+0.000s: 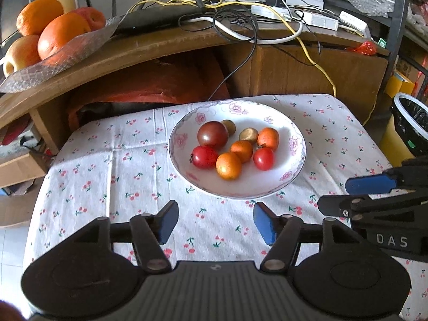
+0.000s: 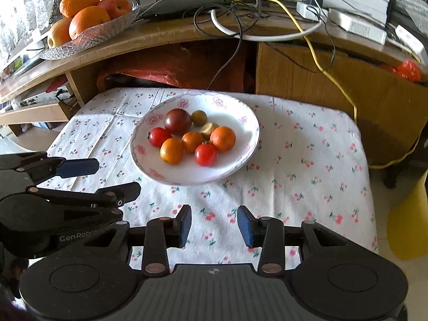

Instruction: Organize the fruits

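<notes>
A white flowered plate [image 1: 278, 184] [image 2: 240, 157] sits on a cherry-print cloth [image 1: 112, 176] [image 2: 307, 165]. It holds several small fruits: a dark tomato [image 1: 212, 134] [image 2: 177, 118], red tomatoes [image 1: 204, 156] [image 2: 205, 154], orange ones [image 1: 228, 165] [image 2: 171, 150] and two brownish ones [image 1: 248, 135] [image 2: 198, 117]. My left gripper [image 1: 216, 223] hovers open just in front of the plate, nothing between its blue pads. My right gripper [image 2: 214, 226] is open too, empty, a little short of the plate. Each gripper shows at the side of the other's view.
Behind the table a wooden shelf [image 1: 149, 50] [image 2: 165, 34] carries a glass dish of oranges and apples [image 1: 53, 30] [image 2: 88, 18] and a tangle of cables [image 1: 235, 18] [image 2: 240, 13]. A bin [image 1: 412, 128] stands at the right.
</notes>
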Demonstrator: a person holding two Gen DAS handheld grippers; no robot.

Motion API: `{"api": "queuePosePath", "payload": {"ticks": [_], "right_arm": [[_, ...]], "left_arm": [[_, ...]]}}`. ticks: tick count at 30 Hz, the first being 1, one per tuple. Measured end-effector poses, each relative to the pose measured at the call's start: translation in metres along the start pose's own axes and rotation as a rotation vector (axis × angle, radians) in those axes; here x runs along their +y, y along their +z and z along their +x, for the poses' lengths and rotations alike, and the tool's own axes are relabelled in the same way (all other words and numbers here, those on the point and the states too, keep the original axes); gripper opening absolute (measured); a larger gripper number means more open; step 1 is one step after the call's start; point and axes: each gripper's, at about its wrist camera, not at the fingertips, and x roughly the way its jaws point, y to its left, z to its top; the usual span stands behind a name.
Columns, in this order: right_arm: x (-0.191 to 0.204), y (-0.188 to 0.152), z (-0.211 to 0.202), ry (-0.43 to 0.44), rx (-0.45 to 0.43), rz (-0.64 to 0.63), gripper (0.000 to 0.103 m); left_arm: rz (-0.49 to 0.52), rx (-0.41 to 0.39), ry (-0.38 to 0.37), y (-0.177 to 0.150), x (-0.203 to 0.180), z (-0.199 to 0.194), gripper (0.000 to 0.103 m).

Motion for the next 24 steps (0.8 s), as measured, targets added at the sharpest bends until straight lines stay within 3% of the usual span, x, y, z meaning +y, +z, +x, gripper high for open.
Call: {"api": "queuePosePath", "payload": {"ticks": [7,24], "right_arm": [[0.002,-0.013,-0.008,0.005,0.003,0.030,0.035],[0.010,-0.032,-0.026,0.025,-0.011,0.062,0.036]], "left_arm": [[-0.020,-0.004,0.022,-0.014,0.000,-0.009,0.082],[-0.046,-0.037,0.054,-0.030,-0.005,-0.034,0.090]]}}
